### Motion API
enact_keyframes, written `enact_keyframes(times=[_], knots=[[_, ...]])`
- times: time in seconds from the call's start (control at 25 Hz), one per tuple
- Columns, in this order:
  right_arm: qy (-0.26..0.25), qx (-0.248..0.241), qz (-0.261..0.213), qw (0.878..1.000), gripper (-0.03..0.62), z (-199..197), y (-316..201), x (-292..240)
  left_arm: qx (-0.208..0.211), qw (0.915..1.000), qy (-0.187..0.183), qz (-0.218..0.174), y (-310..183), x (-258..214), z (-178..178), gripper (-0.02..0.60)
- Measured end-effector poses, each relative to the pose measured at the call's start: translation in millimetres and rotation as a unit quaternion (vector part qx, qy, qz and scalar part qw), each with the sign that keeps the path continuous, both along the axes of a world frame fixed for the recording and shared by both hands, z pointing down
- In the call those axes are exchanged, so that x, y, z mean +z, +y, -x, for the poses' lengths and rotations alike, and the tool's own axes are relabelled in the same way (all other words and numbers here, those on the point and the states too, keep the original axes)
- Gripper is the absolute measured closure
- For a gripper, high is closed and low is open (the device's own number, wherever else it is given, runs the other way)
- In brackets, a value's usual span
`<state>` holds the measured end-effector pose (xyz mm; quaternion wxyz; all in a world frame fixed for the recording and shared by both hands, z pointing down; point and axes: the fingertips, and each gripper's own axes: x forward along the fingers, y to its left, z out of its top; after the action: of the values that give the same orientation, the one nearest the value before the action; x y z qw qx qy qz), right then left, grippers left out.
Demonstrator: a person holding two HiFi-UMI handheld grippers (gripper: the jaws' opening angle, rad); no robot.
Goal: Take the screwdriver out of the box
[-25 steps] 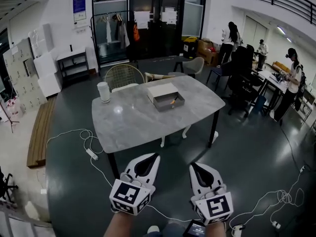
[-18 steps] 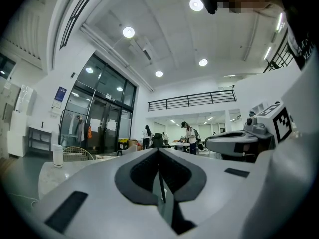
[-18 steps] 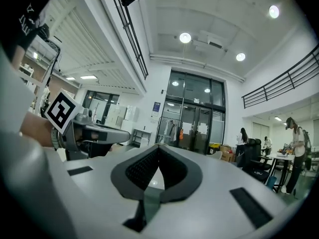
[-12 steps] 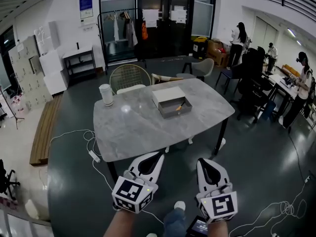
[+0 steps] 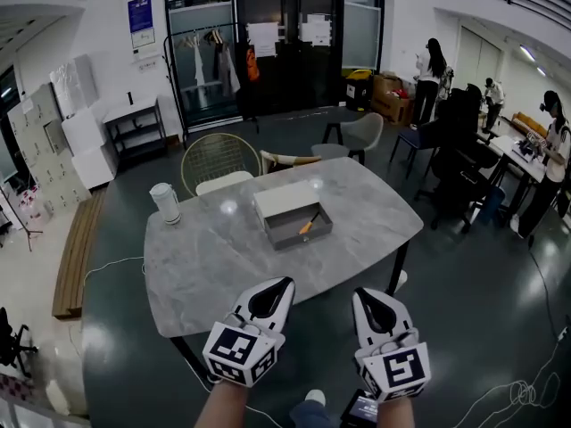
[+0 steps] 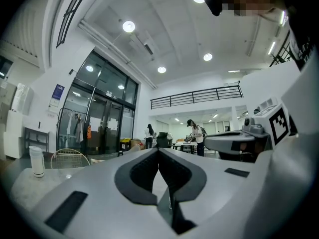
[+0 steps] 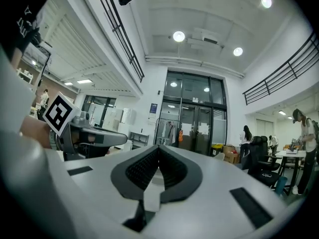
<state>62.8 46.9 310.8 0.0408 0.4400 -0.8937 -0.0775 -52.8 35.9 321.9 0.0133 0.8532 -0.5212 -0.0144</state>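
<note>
An open grey box (image 5: 298,226) sits mid-table on the grey marble table (image 5: 205,257), its white lid (image 5: 285,200) lying against its far side. An orange-handled screwdriver (image 5: 308,223) lies slanted inside the box. My left gripper (image 5: 282,284) and right gripper (image 5: 363,293) hover side by side over the table's near edge, well short of the box. Both are shut with nothing between the jaws. In the left gripper view the left gripper (image 6: 159,151) shows its tips meeting; the right gripper (image 7: 158,149) looks the same in its own view.
A white cup (image 5: 165,202) stands at the table's far left. A wire-backed chair (image 5: 219,160) and a grey chair (image 5: 357,134) stand behind the table. People work at desks at the far right (image 5: 558,141). A cable runs along the floor at left (image 5: 107,264).
Both grippers and the head camera have come closer to the table; the grippers now reach over its near edge. The box and cup appear nearer. Jaws stayed shut.
</note>
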Motion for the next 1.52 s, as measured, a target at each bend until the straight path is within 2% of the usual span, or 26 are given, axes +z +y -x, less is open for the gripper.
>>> enact_keyframes(times=[0.2, 0.4, 0.68, 1.0, 1.28, 1.52], knots=[[0.011, -0.016, 0.012, 1.000, 0.569, -18.8, -56.3, 2.8, 0.003, 1.0000, -0.006, 0.003, -50.8, 0.1, -24.7, 0.568], [0.005, -0.040, 0.006, 0.999, 0.569, -16.9, -89.7, 5.6, -0.026, 0.9996, 0.008, 0.003, -75.2, 5.7, -18.6, 0.568], [0.012, -0.066, 0.019, 0.998, 0.569, -11.9, -104.6, 17.2, -0.051, 0.9977, 0.028, 0.034, -93.6, 18.7, -9.1, 0.568], [0.015, -0.058, 0.039, 0.997, 0.569, -8.7, -142.2, 30.6, -0.043, 0.9978, 0.016, 0.048, -135.3, 30.2, -3.7, 0.566], [-0.008, -0.042, 0.047, 0.998, 0.569, -7.9, -221.3, 30.4, -0.042, 0.9975, 0.005, 0.057, -209.5, 42.1, 8.4, 0.566], [-0.001, -0.024, 0.061, 0.998, 0.568, -2.1, -286.6, 34.9, -0.023, 0.9960, -0.010, 0.086, -271.5, 58.8, 16.6, 0.566]])
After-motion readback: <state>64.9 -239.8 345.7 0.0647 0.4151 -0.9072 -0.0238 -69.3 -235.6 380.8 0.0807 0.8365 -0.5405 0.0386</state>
